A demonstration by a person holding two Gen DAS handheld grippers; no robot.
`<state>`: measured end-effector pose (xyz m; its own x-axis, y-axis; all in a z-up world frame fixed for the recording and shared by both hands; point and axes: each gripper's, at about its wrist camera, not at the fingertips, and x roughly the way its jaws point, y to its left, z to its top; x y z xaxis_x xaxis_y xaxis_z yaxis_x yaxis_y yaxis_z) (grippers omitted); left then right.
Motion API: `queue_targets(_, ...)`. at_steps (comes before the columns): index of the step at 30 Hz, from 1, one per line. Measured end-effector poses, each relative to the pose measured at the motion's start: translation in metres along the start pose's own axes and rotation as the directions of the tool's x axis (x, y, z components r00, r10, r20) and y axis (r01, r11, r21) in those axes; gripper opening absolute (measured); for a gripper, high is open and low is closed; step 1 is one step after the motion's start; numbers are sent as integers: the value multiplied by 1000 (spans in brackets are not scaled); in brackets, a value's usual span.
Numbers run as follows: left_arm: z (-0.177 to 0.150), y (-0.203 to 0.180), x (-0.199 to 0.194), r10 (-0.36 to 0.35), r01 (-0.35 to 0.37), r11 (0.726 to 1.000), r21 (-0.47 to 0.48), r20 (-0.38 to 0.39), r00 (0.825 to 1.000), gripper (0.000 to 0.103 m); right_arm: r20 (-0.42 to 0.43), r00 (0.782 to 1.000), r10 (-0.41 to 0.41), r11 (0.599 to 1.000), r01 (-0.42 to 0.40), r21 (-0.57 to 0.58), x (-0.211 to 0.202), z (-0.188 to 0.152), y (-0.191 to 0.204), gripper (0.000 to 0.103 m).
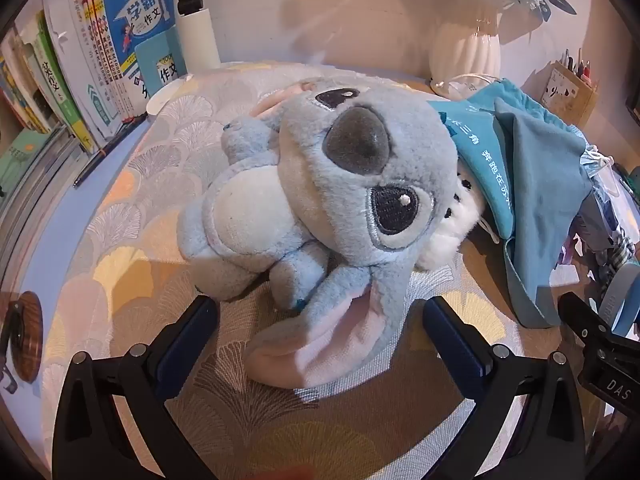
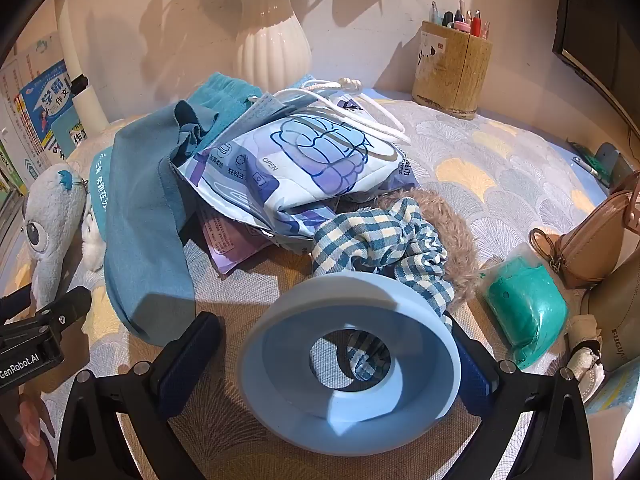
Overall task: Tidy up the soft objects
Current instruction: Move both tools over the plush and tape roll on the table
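In the left wrist view, the left gripper (image 1: 320, 332) is seen with its jaws spread wide and nothing pressed between them. The blue plush toy (image 1: 320, 196) lies on its side on the patterned cloth (image 1: 132, 216) that covers the counter, and its pink-lined ear (image 1: 332, 336) reaches down between the two jaws without being touched by them. Just behind the toy, a white plush (image 1: 452, 224) is half hidden under a teal cloth (image 1: 532, 184). If the toy is to be taken, the body or head should probably be chosen instead of the thin ear, because the ear would fold and the toy would swing. The jaws should be lowered around the thick part before they are closed.

In the right wrist view, the right gripper (image 2: 336, 356) is also wide. A light blue ring (image 2: 352, 364) stands tilted between its jaws; its right edge seems to rest against the right jaw, while the left jaw is apart from it, so it is judged not to be clamped. Behind it are a checked cloth (image 2: 380, 248), a printed soft pack (image 2: 308, 168) and the teal cloth (image 2: 148, 216) in one pile. The ring should be squeezed gently across its width, so that it is not deformed or pushed away.
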<state>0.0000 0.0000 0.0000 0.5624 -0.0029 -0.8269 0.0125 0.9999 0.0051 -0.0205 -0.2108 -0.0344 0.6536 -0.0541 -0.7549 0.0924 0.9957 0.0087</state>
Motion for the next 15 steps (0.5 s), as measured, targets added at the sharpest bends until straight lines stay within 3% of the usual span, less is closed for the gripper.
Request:
queue_targets(8, -1, 0, -1, 2, -3, 1000, -19, -35, 999, 103, -3, 1000, 6, 1000, -6, 4, 0, 0, -1, 103)
queue_targets(12, -6, -1, -6, -12, 13, 1000, 10, -90, 996, 103, -136, 989, 53, 997, -60, -55, -5, -1, -3, 103)
queue_targets(15, -15, -1, -21, -40, 46, 998, 45, -122, 992, 101, -121, 992, 44, 998, -48, -34, -10, -11, -5, 103)
